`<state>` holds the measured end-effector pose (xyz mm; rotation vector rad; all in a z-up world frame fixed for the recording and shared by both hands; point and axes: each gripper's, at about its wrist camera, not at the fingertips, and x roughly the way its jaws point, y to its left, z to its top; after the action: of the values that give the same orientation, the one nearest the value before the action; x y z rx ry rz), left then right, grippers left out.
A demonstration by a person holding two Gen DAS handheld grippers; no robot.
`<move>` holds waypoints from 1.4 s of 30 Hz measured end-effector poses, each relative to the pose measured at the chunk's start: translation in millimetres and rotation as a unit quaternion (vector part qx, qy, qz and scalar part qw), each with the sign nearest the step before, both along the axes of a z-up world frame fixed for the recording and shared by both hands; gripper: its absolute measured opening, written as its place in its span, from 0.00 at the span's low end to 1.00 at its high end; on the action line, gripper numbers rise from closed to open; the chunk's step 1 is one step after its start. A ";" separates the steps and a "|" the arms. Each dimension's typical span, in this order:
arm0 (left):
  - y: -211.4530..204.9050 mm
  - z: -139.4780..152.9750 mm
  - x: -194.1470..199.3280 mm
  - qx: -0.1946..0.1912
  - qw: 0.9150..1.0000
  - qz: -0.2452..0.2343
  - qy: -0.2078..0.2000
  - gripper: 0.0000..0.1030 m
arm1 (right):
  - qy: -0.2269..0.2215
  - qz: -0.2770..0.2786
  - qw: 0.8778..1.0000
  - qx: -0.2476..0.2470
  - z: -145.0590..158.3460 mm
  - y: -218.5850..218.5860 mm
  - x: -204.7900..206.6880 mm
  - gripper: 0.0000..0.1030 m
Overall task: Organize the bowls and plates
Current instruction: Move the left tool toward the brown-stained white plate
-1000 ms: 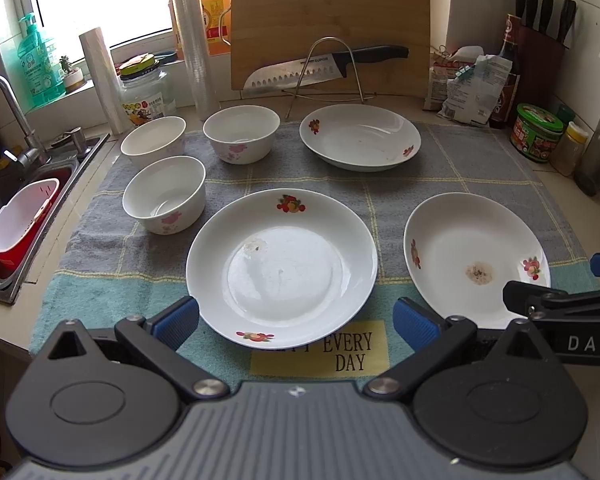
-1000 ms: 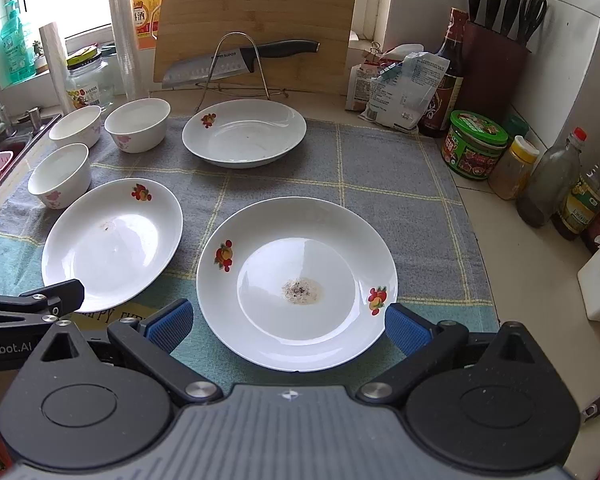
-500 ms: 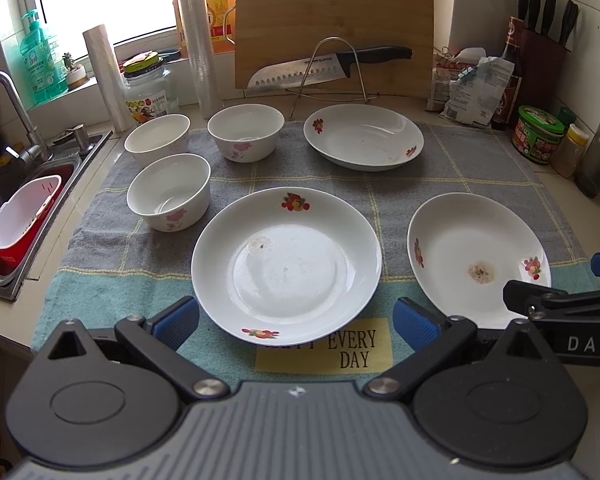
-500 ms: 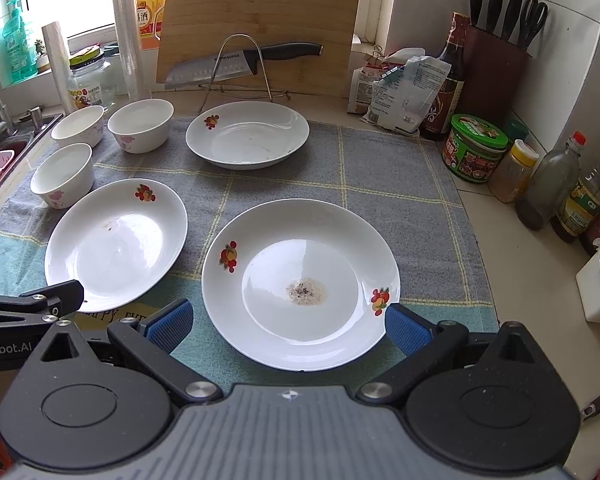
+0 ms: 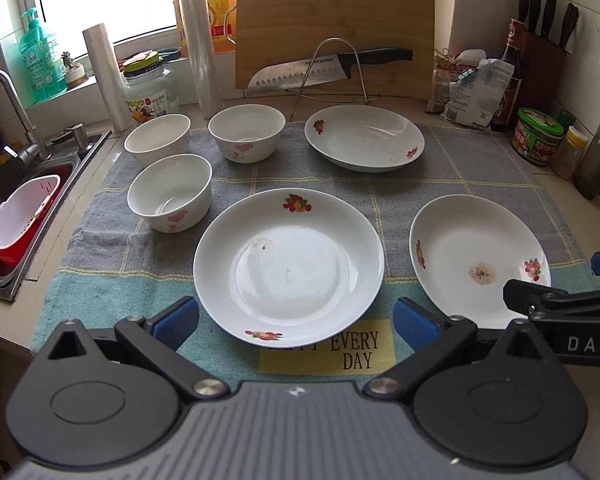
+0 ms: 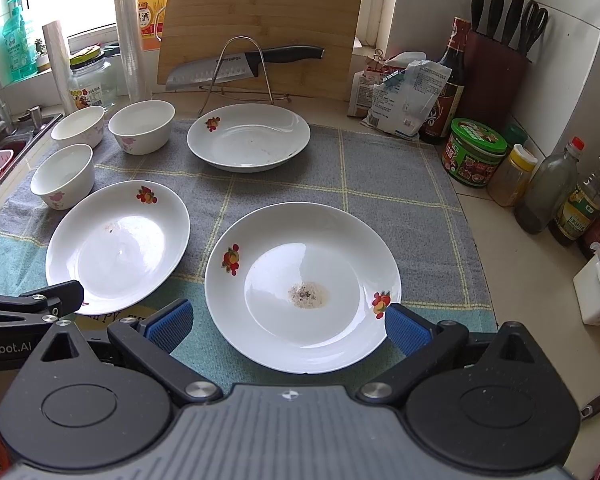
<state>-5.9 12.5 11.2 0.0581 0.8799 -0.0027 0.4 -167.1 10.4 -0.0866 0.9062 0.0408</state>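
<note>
- The left gripper (image 5: pixel 296 322) is hanging low at the bottom of its frame with its jaws spread wide and holding nothing; the near left plate (image 5: pixel 288 266) is sitting between and just beyond the blue pads.
- The right gripper (image 6: pixel 286 322) is likewise gaping wide and empty, its pads flanking the near edge of the near right plate (image 6: pixel 302 286), which is carrying a brown smear at its centre.
- Over the last second both views are shifting only slightly: the plates are sliding a little lower and closer in frame, so both grippers are easing forward and nothing on the towel (image 5: pixel 452 184) is moving.
- That suggests the task is only at its approach stage, with no stacking started.
- Further up, the three bowls (image 5: pixel 172 192) are standing apart in the upper left of the left view.
- The far plate (image 5: pixel 364 138) is lying alone at upper centre, in front of the knife (image 5: pixel 328 66) on its rack.
- All dishes are resting on the table, well apart.
</note>
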 end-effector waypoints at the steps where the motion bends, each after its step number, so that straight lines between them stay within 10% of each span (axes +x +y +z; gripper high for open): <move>1: 0.1 0.0 -0.1 0.000 1.000 0.000 0.000 0.99 | 0.000 0.000 1.000 0.000 0.2 0.3 0.1 1.00; 42: 0.0 3.1 3.3 -0.010 1.000 -0.004 -0.001 0.99 | -0.013 0.005 1.000 -0.009 3.8 -0.4 1.0 1.00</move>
<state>-2.6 12.5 14.3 0.0437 0.8773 -0.0196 1.5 -167.5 14.1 -0.1086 0.8809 0.0405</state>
